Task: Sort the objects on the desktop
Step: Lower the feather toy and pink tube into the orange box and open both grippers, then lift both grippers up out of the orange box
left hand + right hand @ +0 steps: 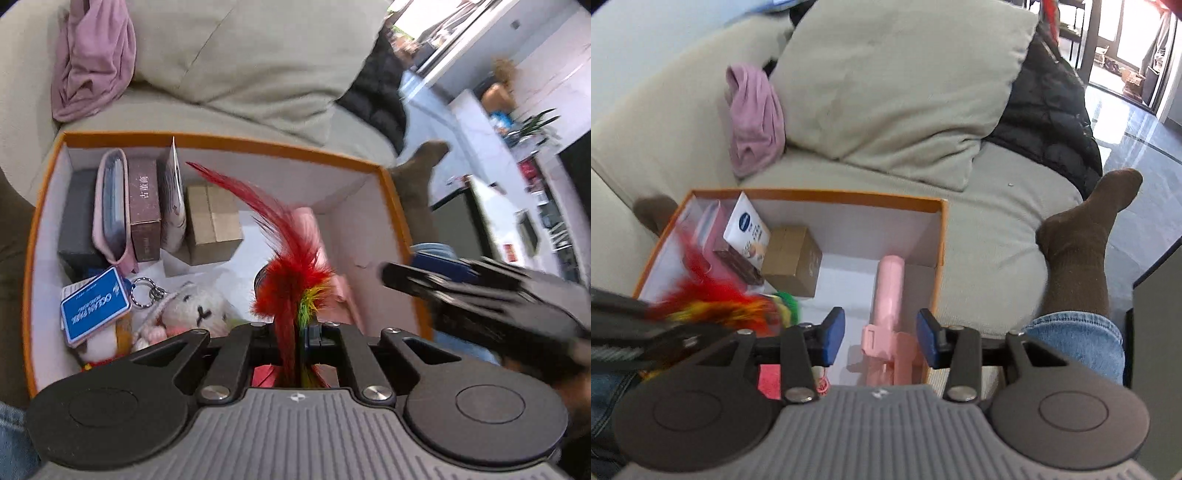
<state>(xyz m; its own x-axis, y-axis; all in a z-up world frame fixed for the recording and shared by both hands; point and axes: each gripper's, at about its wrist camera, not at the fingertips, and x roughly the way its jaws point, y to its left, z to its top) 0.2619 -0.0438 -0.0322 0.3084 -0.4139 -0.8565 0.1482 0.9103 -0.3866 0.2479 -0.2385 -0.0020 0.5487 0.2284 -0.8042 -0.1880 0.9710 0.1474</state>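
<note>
An orange-rimmed white box (221, 142) stands on a beige sofa; it also shows in the right wrist view (820, 194). My left gripper (301, 332) is shut on a red, yellow and green feather toy (291, 273) and holds it over the box. The toy also shows in the right wrist view (716, 299). My right gripper (881, 334) is open and empty above a pink toy gun (888, 295) lying at the box's right side. In the left wrist view the right gripper (480, 291) shows blurred at the right.
The box holds a cardboard cube (212, 221), a brown box (144, 206), a pink pouch (110, 206), a blue key tag (94, 304) and a white plush (195, 310). A pink cloth (753, 122), a cushion (897, 81), a black jacket (1049, 122) and a socked foot (1082, 236) are nearby.
</note>
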